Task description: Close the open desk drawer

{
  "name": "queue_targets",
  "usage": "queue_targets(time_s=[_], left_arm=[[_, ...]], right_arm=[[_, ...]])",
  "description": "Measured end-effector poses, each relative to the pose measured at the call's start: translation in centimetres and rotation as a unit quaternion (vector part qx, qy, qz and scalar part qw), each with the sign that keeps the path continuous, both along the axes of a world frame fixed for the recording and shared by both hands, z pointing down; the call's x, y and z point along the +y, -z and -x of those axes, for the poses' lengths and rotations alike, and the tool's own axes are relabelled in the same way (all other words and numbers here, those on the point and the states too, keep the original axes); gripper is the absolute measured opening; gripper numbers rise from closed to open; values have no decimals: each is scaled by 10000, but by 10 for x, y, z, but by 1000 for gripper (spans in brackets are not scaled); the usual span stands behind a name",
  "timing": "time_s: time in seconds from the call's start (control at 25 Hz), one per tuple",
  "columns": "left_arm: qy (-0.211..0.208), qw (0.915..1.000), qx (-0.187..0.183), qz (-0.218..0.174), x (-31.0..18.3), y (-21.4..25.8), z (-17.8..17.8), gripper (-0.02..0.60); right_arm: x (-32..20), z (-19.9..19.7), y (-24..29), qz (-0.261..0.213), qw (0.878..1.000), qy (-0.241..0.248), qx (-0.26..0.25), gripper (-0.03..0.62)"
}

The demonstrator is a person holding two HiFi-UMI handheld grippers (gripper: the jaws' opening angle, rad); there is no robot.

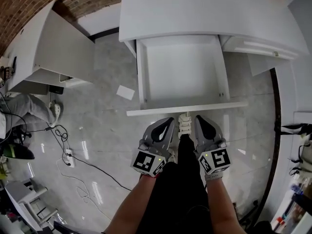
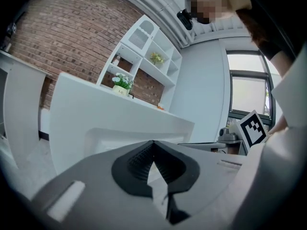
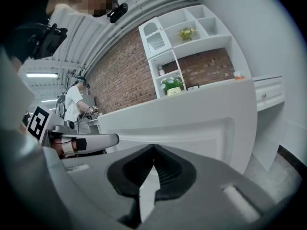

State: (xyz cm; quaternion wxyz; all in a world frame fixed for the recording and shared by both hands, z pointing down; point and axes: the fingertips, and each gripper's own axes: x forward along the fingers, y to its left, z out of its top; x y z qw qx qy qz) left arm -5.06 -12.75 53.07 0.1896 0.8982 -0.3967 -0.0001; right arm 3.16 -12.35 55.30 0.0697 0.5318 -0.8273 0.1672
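Observation:
The white desk (image 1: 204, 9) has its middle drawer (image 1: 183, 72) pulled far out, and the drawer is empty. Its front panel (image 1: 187, 109) faces me. My left gripper (image 1: 169, 120) hovers just short of that panel, slightly left of its centre, jaws shut on nothing. My right gripper (image 1: 199, 117) hangs beside it, equally close to the panel and also shut and empty. In the left gripper view the shut gripper (image 2: 153, 143) points at the drawer front (image 2: 120, 133). In the right gripper view the closed gripper (image 3: 153, 147) faces the same drawer front (image 3: 192, 128).
My shoe (image 1: 184, 123) sits between the grippers under the drawer front. A closed drawer (image 1: 258, 48) is at the desk's right. Another white desk (image 1: 53, 48) stands at left, with a paper sheet (image 1: 126, 92) and a power strip (image 1: 69, 158) on the floor. A person (image 3: 74, 104) stands far back.

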Motion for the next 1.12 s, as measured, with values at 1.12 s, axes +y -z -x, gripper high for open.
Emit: queue_targets(time_s=[1.12], left_arm=[[390,9987,330,-10,-47,-31,-14,3]], right_arm=[[-48,3,-13,-424,9984,-330,168,0]])
